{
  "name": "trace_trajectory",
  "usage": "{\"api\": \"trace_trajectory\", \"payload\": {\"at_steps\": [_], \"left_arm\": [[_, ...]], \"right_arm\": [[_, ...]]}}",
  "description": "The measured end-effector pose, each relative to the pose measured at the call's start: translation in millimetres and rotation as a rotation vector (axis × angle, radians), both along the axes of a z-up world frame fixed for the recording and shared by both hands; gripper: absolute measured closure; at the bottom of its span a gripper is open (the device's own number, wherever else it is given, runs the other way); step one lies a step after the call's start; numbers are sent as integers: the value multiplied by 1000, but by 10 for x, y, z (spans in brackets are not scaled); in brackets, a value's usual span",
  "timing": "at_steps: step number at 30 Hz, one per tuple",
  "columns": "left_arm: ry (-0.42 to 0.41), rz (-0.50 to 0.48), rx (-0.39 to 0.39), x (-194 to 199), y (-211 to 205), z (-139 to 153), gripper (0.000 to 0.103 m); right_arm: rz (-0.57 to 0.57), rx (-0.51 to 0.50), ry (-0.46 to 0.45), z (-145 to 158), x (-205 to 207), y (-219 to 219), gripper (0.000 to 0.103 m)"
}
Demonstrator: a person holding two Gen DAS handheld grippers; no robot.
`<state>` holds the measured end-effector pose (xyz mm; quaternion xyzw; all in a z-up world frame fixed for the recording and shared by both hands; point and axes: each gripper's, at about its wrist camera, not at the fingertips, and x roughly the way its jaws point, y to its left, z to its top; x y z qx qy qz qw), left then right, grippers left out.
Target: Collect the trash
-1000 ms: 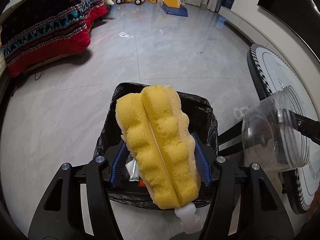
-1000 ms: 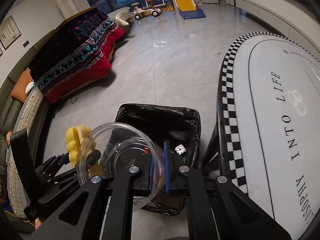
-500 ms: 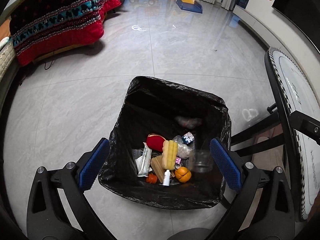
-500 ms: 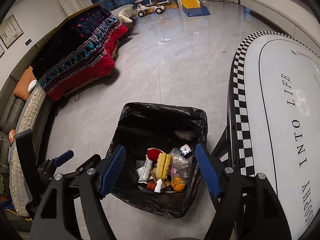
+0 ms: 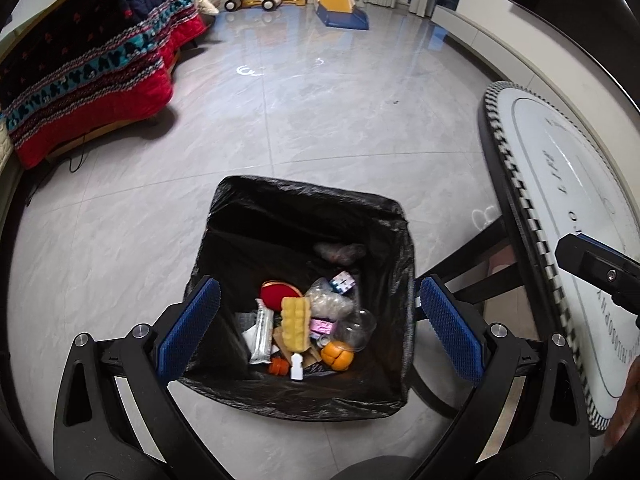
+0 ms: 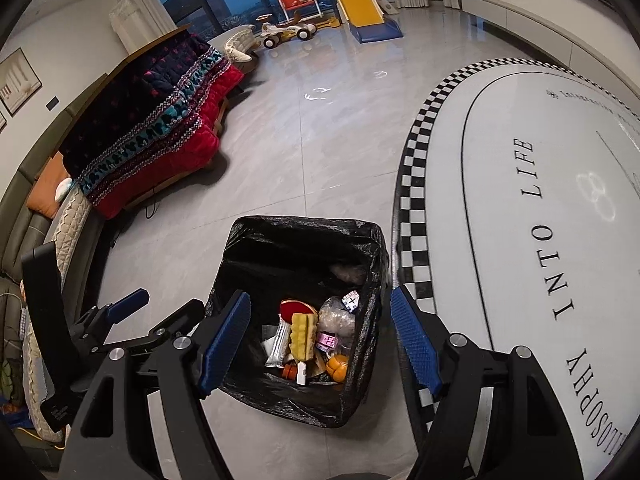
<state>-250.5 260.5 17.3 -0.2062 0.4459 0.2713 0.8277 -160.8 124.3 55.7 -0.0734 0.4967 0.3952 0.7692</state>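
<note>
A bin lined with a black bag (image 5: 304, 196) stands on the floor; it also shows in the right wrist view (image 6: 308, 224). Inside lie a yellow sponge (image 5: 295, 322), a clear plastic cup (image 5: 356, 328), an orange (image 5: 337, 354), a red paddle (image 5: 276, 293), a silver wrapper (image 5: 262, 334) and a small cube (image 5: 343, 281). The sponge (image 6: 304, 336) and orange (image 6: 337, 366) also show in the right wrist view. My left gripper (image 5: 316, 328) is open and empty above the bin. My right gripper (image 6: 320, 344) is open and empty above it too.
A white oval table with a checkered rim (image 6: 520, 200) stands right of the bin; it also shows in the left wrist view (image 5: 568, 216). A sofa with a red and dark patterned blanket (image 6: 152, 128) lies to the left. Toys and a slide (image 6: 360, 4) stand far back on the grey tiled floor.
A second ago my left gripper held the yellow sponge and my right held the clear cup. Both opened and the two things dropped into the bin. Both grippers have since drawn back slightly.
</note>
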Motion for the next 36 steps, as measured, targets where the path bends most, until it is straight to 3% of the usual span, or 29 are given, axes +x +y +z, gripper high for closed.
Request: {"api": "trace_trajectory", "payload": {"at_steps": [10, 23, 36], "left_arm": [[-62, -159, 31, 555, -546, 326, 6], [-71, -416, 45, 1312, -1523, 452, 6], [-113, -585, 54, 1858, -2350, 452, 6]], "right_arm": [[-136, 13, -83, 267, 317, -664, 20], [-341, -8, -130, 373, 756, -1731, 18], [-575, -76, -175, 204, 913, -2820, 15]]}}
